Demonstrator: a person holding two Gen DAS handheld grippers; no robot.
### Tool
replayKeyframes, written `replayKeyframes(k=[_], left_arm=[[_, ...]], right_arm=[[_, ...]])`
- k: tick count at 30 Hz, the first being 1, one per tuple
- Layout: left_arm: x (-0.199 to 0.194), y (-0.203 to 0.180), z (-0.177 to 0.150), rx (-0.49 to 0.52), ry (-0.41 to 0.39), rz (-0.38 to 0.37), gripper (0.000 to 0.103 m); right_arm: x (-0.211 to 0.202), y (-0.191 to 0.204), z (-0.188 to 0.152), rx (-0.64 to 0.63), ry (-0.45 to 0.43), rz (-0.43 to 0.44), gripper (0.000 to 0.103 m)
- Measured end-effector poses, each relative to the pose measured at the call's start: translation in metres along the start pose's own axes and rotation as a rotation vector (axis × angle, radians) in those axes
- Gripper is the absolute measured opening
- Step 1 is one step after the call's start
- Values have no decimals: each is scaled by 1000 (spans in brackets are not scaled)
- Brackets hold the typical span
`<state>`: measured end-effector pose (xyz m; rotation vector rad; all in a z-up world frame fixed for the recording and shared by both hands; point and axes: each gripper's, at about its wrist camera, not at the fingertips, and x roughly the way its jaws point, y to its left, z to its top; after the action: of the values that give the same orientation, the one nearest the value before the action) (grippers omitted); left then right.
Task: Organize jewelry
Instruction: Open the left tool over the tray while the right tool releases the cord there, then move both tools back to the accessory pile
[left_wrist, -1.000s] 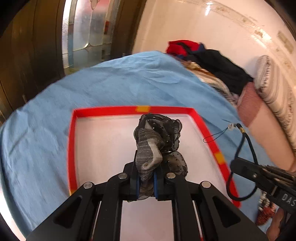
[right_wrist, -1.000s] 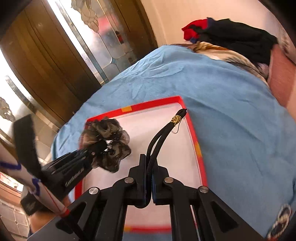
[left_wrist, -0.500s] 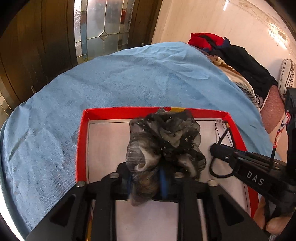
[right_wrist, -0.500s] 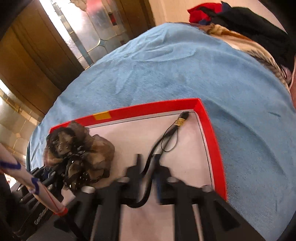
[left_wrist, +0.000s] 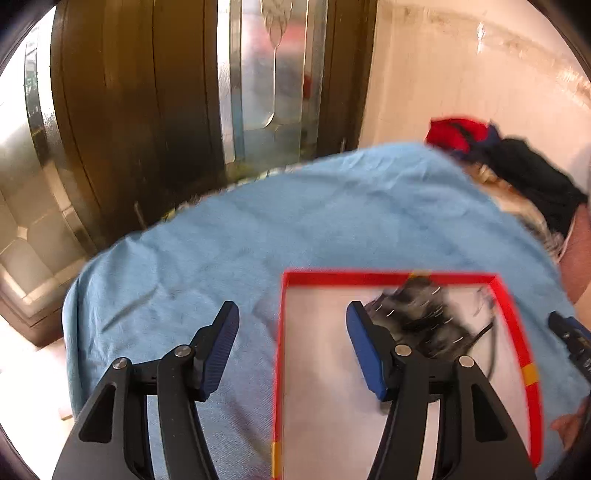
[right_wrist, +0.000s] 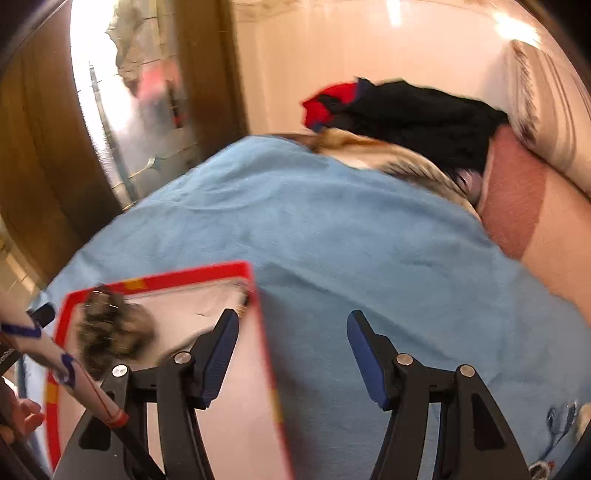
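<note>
**Both grippers spread wide, hair ties lying in the tray**

The left gripper (left_wrist: 291, 343) is released, its blue pads wide apart with nothing between them. The right gripper (right_wrist: 291, 345) is likewise released and holds nothing. A dark ruffled scrunchie (left_wrist: 417, 317) lies at the far end of the red-rimmed tray (left_wrist: 388, 277), right of centre in the left view. A thin black cord (left_wrist: 489, 334) lies just beside it. The tray rests on a blue cloth (right_wrist: 351, 229).

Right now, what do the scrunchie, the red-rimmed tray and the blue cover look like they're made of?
Scrunchie: sheer dark gathered fabric, apparently with small shiny studs, though blurred. Tray: probably cardboard or plastic, with a glossy red rim and matte white floor. Blue cover: soft, matte woven cloth that wrinkles.
</note>
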<state>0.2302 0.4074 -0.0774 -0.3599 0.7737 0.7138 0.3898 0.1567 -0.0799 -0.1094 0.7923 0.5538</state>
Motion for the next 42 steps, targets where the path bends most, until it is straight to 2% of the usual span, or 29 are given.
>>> replayKeyframes(k=[2,3,4,5,6,10,15,18,20,21,23,25,28,29,33,35,38,40,42], left_arm=[[12,2,-3,-34,61,-38,60],[11,2,-1,-40,54,-47,60],[7,4,0,-56,14,-70,60],[5,4,0,-64,-5,-82,63],[6,3,-1,-56,-7,-76,64],[10,-3,-2,-39,8,-102,64],[3,-25,-10,44,13,-192,64],[-3,-42,-18,85,24,-245,64],[-14,-52,-18,138,-30,-191,64],[-26,-55,-18,171,-84,-149,64],[-48,-58,-17,194,-146,-131,64],[-70,-64,-20,207,-164,-186,64],[-105,-92,-38,291,-165,-279,64],[-120,-106,-49,317,-163,-323,64],[-156,-157,-90,416,-129,-415,69],[-171,-184,-109,455,-113,-452,70],[-193,-226,-146,509,-55,-550,73],[-198,-245,-166,530,-2,-607,77],[-196,-272,-190,573,85,-683,81]], right_arm=[[9,-15,-9,86,13,57,61],[12,-23,-13,135,21,87,60],[11,-29,-14,168,19,97,60],[9,-36,-15,212,5,122,60],[5,-43,-17,256,-7,134,60],[-19,-53,-34,319,-14,117,60],[-68,-71,-97,414,-16,106,60],[-86,-86,-121,484,-18,84,60],[-102,-94,-126,488,-34,57,60],[-117,-101,-126,494,-56,40,60],[-152,-112,-128,483,-96,35,60],[-183,-115,-130,429,-108,6,60],[-231,-130,-145,377,-113,-5,64],[-251,-139,-155,366,-111,-31,64],[-293,-171,-190,366,-100,-127,65],[-311,-192,-209,389,-103,-166,65],[-328,-227,-232,449,-115,-237,65],[-337,-254,-249,518,-134,-263,65],[-341,-287,-269,629,-144,-260,65]])
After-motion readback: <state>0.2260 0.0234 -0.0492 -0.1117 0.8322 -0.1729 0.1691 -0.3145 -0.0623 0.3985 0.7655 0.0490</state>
